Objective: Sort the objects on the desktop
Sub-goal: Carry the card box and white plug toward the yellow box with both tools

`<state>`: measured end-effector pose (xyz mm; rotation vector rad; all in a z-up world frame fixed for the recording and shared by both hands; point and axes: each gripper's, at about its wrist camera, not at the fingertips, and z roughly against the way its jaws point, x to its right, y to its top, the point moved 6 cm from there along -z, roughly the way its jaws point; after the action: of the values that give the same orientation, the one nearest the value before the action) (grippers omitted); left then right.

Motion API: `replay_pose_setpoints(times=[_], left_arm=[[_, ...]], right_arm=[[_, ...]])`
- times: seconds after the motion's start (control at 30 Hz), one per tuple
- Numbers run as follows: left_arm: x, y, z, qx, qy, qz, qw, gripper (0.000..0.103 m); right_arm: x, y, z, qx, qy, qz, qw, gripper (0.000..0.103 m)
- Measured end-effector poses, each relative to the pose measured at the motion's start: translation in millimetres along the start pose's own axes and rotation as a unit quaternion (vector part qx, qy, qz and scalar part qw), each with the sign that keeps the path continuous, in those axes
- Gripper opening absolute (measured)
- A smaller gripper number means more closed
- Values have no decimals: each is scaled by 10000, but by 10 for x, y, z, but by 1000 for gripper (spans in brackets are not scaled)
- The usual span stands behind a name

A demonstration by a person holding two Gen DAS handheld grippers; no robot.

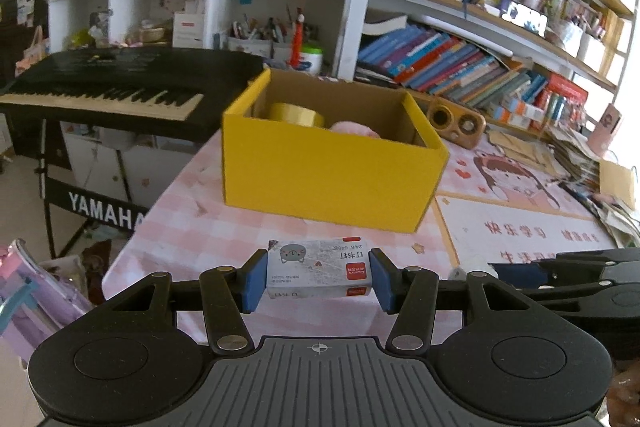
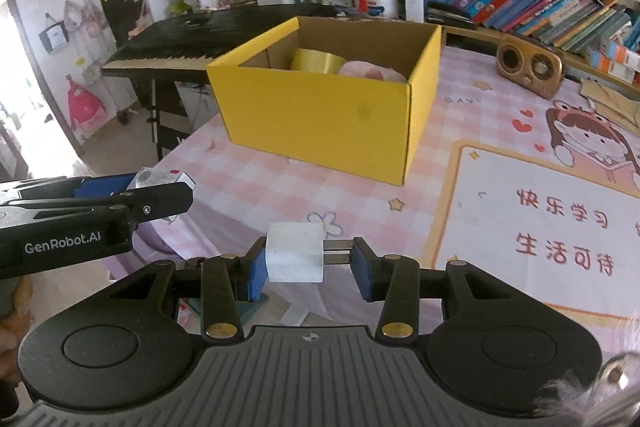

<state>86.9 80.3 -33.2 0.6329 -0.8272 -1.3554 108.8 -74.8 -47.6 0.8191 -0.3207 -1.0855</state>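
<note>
A small staples box (image 1: 319,269) is clamped between the blue jaws of the left gripper (image 1: 319,279), low in the middle of the frame. Just above it, a yellow cardboard box (image 1: 320,167) is seen on the pink checked worktop (image 1: 192,211), with a tape roll (image 1: 296,115) inside. A black keyboard (image 1: 116,83) is parked upper left.

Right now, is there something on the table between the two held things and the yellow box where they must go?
Nothing visible stands in the way. Between the staple box, the white plug adapter and the yellow box lies only bare pink tablecloth. The box is open on top; a tape roll and something pink already lie inside.
</note>
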Motion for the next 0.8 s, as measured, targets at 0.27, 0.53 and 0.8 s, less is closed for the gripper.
replay_pose_setpoints(times=[0.27,0.53,0.8], left_arm=[[-113,239,-120,179,210,81,9996,52],[-38,668,-292,526,211,-80,9984,52],[32,1080,-647,751,201,-214,9967,52]], right_arm=[[-74,204,-132,85,240,231,9994,40],[95,708,-194,539,280,113,9981,40],[309,1318,-315,1034,259,240,9940,40]])
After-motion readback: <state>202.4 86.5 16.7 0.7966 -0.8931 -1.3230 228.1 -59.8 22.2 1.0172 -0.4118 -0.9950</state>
